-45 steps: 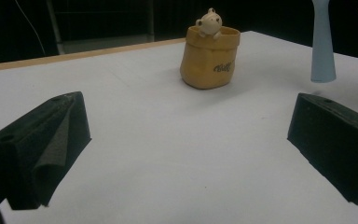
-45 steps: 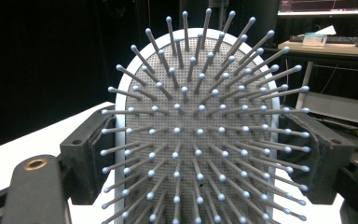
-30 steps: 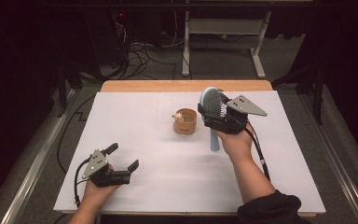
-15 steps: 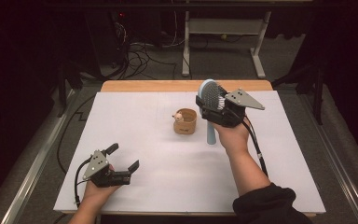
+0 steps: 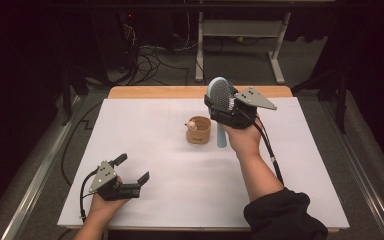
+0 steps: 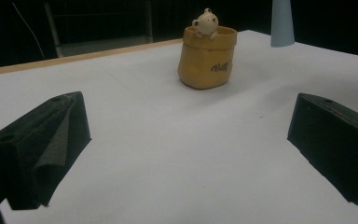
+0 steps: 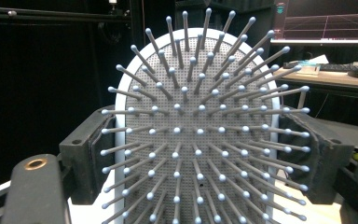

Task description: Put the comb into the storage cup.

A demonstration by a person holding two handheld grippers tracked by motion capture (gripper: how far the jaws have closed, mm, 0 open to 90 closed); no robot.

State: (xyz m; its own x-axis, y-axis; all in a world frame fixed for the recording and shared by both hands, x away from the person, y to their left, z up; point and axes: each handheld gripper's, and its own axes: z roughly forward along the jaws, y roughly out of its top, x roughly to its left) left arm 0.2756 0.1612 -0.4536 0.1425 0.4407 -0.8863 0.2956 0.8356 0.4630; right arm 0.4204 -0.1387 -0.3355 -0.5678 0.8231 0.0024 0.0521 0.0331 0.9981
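Observation:
My right gripper (image 5: 218,106) is shut on the head of a light blue hairbrush (image 5: 219,90), which it holds upright right of the table's middle, with the handle (image 5: 222,136) hanging down toward the white sheet. In the right gripper view the bristled head (image 7: 200,140) sits squeezed between both black jaws. A small tan pot with a bear figure (image 5: 199,131) stands just left of the brush. At the front left, my left gripper (image 5: 132,168) rests on the table, open with nothing between its jaws, facing the pot (image 6: 207,58) and the brush handle (image 6: 280,23).
A white sheet (image 5: 180,200) covers the table, with a wooden strip (image 5: 155,92) along the far edge. Beyond it lie cables (image 5: 155,62) and a white table frame (image 5: 240,30) on the dark floor. A desk with a monitor (image 7: 326,23) shows behind the brush.
My right gripper has carried the hairbrush a little to the left and upward. The left gripper and the pot have stayed in place.

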